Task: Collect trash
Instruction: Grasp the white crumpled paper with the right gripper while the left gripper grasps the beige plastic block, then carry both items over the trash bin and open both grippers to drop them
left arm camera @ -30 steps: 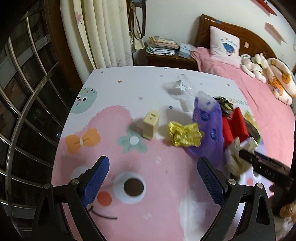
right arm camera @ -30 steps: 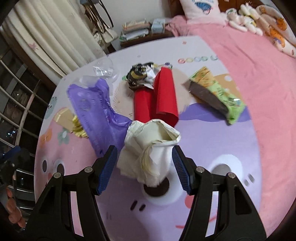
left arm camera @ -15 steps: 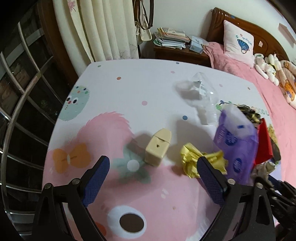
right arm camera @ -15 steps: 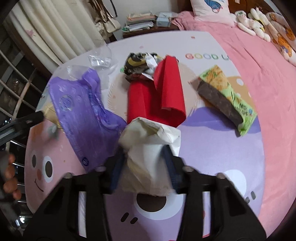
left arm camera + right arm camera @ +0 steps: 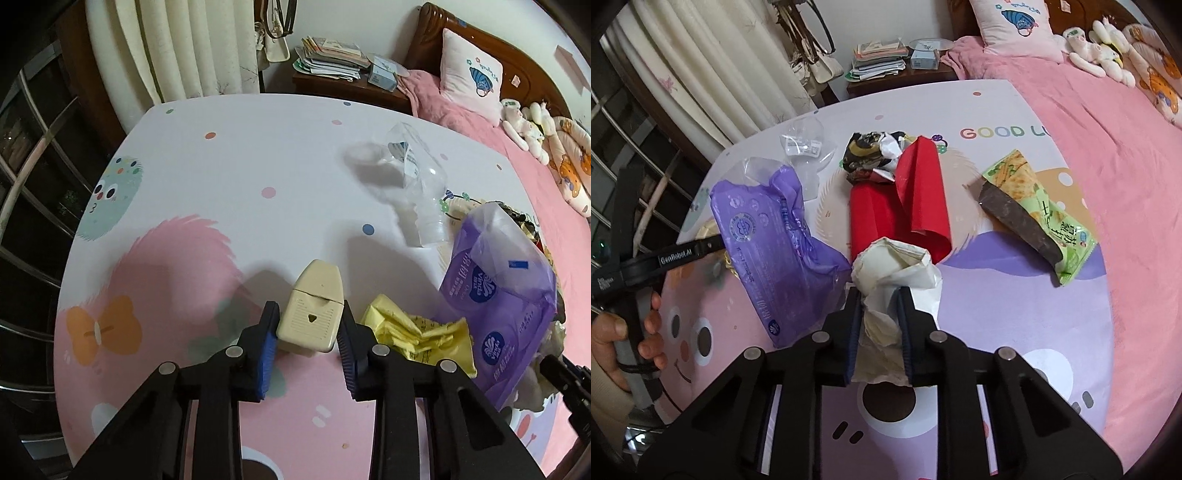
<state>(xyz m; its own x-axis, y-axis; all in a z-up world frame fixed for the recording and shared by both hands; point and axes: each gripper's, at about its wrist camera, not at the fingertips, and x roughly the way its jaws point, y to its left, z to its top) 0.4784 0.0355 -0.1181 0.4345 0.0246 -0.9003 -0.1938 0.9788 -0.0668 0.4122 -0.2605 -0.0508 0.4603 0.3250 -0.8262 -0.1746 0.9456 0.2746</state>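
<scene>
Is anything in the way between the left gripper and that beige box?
Nothing visible. The left gripper has just been closing, and its pads already flank and press the beige box.

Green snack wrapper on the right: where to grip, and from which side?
Take the green snack wrapper across its narrow width near the middle, coming from above. It lies flat and long on the mat, apart from the red paper, both long edges free.
</scene>
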